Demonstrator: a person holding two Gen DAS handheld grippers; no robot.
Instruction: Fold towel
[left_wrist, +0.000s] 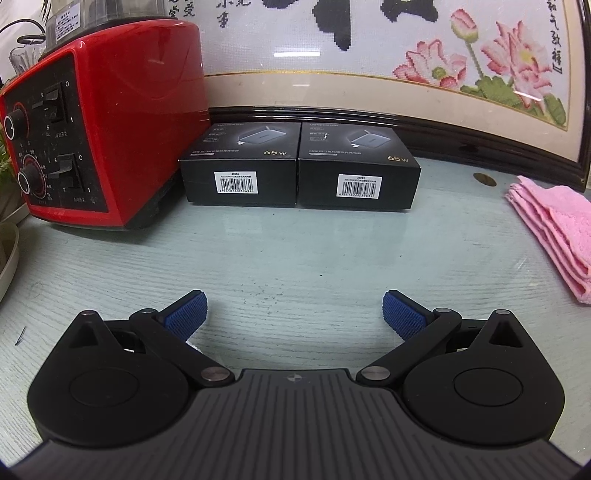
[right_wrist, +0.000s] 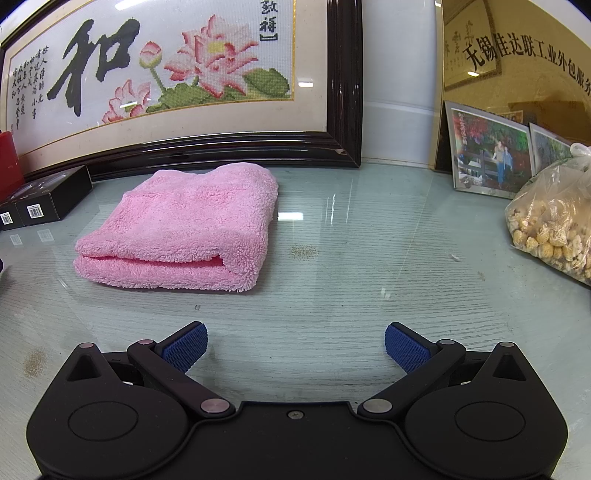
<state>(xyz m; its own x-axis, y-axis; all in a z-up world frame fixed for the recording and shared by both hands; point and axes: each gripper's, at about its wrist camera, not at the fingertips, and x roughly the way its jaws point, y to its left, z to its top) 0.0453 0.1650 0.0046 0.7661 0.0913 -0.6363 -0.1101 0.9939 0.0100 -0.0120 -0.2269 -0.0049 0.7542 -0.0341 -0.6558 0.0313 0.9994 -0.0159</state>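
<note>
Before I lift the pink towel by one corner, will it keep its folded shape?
Probably not. The pink towel looks soft and fluffy, so its stacked layers would likely droop open. It seems light, and may slide easily on the glossy table.

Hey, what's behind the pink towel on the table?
Behind the folded pink towel stands a large dark-framed lotus embroidery, its bottom frame rail resting on the glass table. The towel covers part of the strip of table before the frame.

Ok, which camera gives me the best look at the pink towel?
The right wrist view: the whole folded pink towel lies ahead of the open right gripper. The left wrist view catches only its layered edge at the frame's right border.
</note>
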